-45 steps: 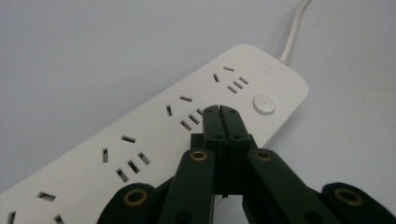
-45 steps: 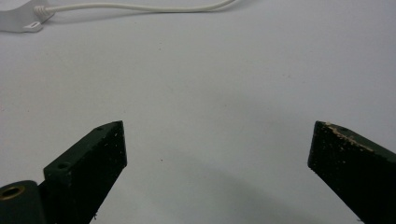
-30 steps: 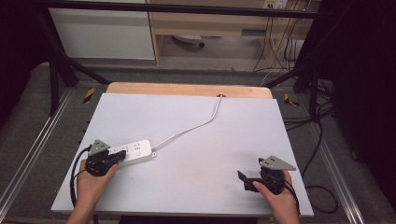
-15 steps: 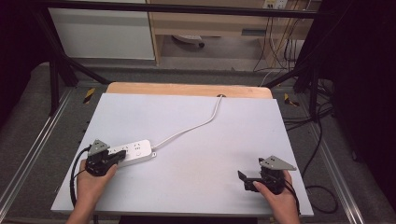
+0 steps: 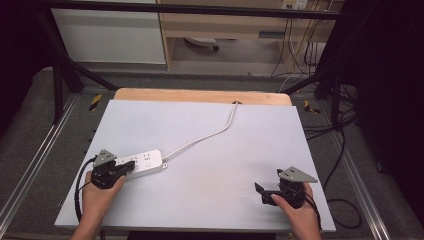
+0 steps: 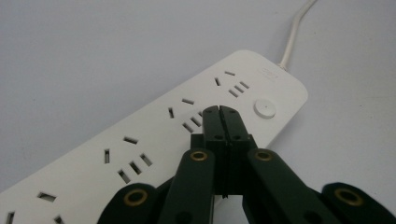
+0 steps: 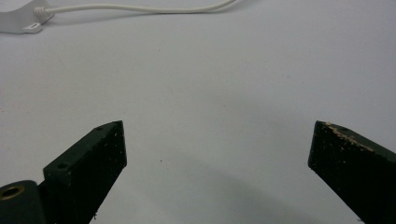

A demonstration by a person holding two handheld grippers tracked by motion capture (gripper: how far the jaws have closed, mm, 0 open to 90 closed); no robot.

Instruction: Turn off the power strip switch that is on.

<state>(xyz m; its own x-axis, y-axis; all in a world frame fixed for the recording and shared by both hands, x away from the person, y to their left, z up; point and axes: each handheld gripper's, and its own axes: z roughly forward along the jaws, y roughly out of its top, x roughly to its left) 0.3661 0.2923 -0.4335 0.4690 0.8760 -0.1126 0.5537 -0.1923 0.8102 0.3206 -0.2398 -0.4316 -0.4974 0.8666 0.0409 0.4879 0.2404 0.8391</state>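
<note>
So the white power strip (image 5: 141, 163) is lying flat near the left front part of the pale grey counter (image 5: 210, 130), angled a bit, and its white cord (image 5: 210, 136) snakes off toward the far edge of the counter, where it drops through a hole by the wooden strip. The left claw (image 5: 120, 169) is sitting right at the near end of the power strip, and in the left gripper view (image 6: 219, 109) you can see both black jaws pressed flat together with nothing between them, tips hovering over or resting on the top face of the strip among the socket slots, just short of the round button (image 6: 265, 108). Can't honestly tell if the tips actually touch the plastic or sit a hair above it. The right claw (image 5: 262, 190) is way over on the right front side of the counter, well apart from the strip, and its jaws are spread wide with only bare counter between them in the right gripper view (image 7: 217, 154). From there the end of the strip (image 7: 18, 18) and its cord (image 7: 135, 8) show up far off at the top. Both hands come in from the near edge, each wrapped around its gripper body.
</note>
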